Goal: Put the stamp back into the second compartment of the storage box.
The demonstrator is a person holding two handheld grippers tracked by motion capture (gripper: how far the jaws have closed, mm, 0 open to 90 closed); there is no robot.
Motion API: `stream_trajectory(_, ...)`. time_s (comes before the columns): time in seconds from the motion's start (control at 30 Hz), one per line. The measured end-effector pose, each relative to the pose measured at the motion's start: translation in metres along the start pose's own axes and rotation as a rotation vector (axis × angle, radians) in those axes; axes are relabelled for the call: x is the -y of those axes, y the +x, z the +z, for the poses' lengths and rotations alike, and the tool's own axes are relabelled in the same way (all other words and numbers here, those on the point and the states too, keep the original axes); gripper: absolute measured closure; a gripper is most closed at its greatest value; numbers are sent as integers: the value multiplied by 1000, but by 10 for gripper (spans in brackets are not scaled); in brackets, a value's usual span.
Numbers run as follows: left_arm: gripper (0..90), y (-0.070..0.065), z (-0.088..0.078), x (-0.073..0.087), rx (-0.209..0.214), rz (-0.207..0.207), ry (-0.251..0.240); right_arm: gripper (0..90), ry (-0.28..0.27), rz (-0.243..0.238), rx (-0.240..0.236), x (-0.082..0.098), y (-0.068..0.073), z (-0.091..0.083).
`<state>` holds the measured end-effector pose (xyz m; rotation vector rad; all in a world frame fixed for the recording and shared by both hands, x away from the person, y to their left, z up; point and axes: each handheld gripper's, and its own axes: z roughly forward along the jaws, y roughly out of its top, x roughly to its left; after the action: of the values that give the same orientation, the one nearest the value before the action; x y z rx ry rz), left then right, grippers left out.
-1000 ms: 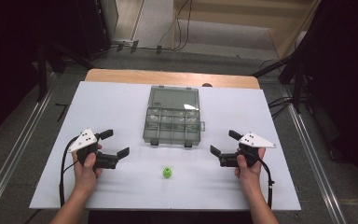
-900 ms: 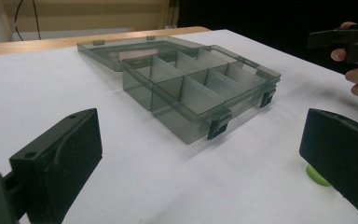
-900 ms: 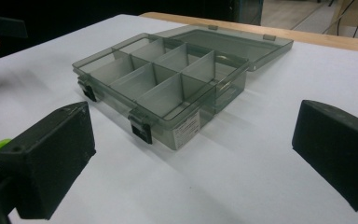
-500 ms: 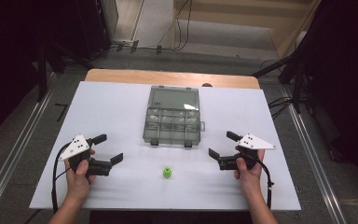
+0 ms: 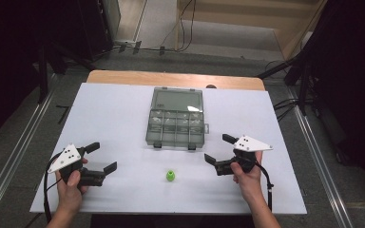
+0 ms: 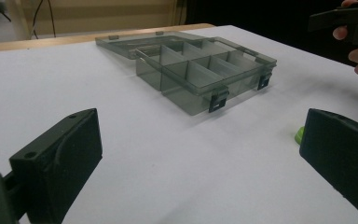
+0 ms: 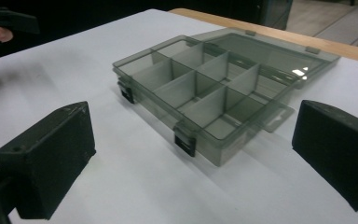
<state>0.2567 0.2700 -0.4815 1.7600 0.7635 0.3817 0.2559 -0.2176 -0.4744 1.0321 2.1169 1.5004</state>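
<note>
A small bright-green round plastic piece is observed lying on the white tabletop, between the two tools and slightly nearer the person than the line joining them. It is touched by neither. The left tool is held at the near left of the tabletop, well apart from the piece, with its jaws spread and nothing between them. In the left gripper view the piece is seen partly hidden behind one black jaw. The right tool is held at the near right, jaws likewise spread and empty, somewhat closer to the piece.

A smoke-grey transparent plastic compartment box is noted beyond the piece, with its lid laid open towards the far edge; its compartments appear empty.

Against the frame one second earlier, the left tool is found lower and further left, drawn towards the person. The right tool, the piece and the box are found practically unchanged.
</note>
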Motion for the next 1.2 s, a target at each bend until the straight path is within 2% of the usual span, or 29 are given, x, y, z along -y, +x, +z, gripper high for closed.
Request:
stream_trajectory(0.17, 0, 0, -7, 5, -10, 3, 7, 0, 9, -20, -20, -5, 10, 5)
stream_trajectory(0.33, 0, -2, -13, 9, -10, 17, 11, 0, 40, -47, -67, -10, 20, 10)
stream_trajectory(0.5, 0, 0, -18, 13, -6, 6, 2, 0, 71, -61, -93, -13, 28, 16)
stream_trajectory(0.67, 0, -1, -18, 14, -4, 3, -15, 0, 105, -73, -118, -14, 36, 23)
stream_trajectory(1.2, 0, 0, -15, 17, 9, 3, -12, 0, 181, -97, -163, -16, 53, 42)
